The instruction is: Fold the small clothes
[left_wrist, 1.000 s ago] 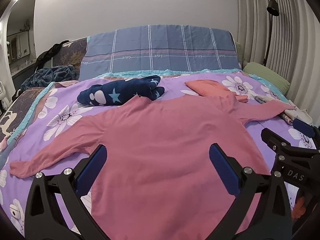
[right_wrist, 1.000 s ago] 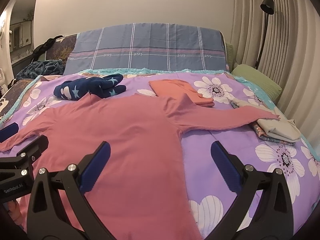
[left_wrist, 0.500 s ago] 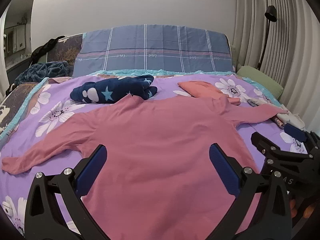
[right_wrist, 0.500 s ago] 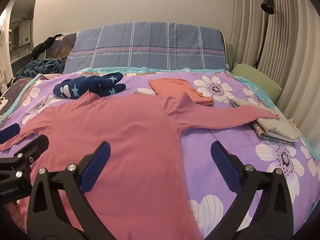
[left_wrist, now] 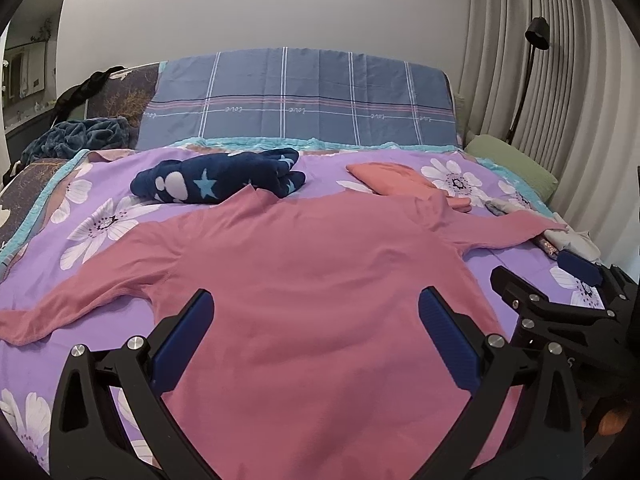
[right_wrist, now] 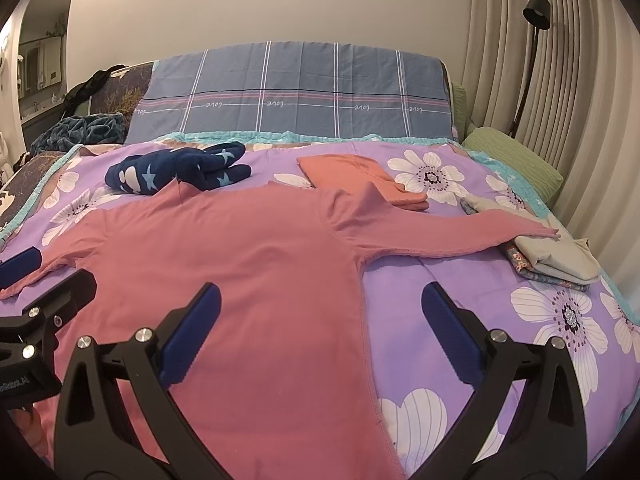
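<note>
The bed cover [left_wrist: 280,168], purple with white flowers, fills the middle and lower frame in both views. It is soft; a finger pressed down too deep would likely pinch the cover along with the garment and drag both.

The pink shirt [left_wrist: 320,280] lies flat and spread on the cover, filling the centre of the left view and the centre-left of the right view. Its collar points toward the top of the frame and its sleeves run out to the left and right edges. No fold is visible in it yet.

- Right sleeve [right_wrist: 460,228]: the cuff rests on a stack of folded cloths [right_wrist: 560,256] at the right of the frame. Pulling this sleeve inward may drag or topple the stack.
- Collar: it touches the dark blue star blanket [left_wrist: 216,180] at upper centre-left. A lift of the shoulders may catch it.
- Folded orange garment [right_wrist: 360,180]: it lies just beside the right shoulder and may be disturbed by the same move.

The left gripper [left_wrist: 316,340] hangs over the lower body of the shirt, fingers spread wide, holding nothing. The right gripper [right_wrist: 320,336] is likewise spread and empty, straddling the shirt's right side seam. The two tools are near each other; a simultaneous inward move risks collision. An uneven grasp would probably give a skewed fold.
</note>
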Available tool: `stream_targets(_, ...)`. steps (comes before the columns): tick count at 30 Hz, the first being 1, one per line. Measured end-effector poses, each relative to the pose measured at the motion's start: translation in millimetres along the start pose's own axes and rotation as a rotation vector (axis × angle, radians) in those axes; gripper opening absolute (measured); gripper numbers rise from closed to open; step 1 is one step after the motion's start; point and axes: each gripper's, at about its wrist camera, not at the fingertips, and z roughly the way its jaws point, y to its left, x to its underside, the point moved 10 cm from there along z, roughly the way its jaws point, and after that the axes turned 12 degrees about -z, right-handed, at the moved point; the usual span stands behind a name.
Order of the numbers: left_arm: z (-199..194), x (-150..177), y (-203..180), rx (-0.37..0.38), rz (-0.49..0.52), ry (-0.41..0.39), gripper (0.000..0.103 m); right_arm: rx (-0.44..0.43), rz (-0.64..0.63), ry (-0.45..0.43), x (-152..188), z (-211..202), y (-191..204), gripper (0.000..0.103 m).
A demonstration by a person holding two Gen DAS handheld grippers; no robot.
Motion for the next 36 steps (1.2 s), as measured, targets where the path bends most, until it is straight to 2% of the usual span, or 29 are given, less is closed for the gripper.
stream_targets(21, -1, 2, -5, 0.012, 0.039, -0.01, 0.102, -0.001, -0.008, 0.03, 6, 8, 6, 0.101)
stream_targets(36, 0, 2, -3, 0.01, 0.029, -0.019, 0.102, 0.006, -0.03, 0.032, 6, 12, 9, 0.101)
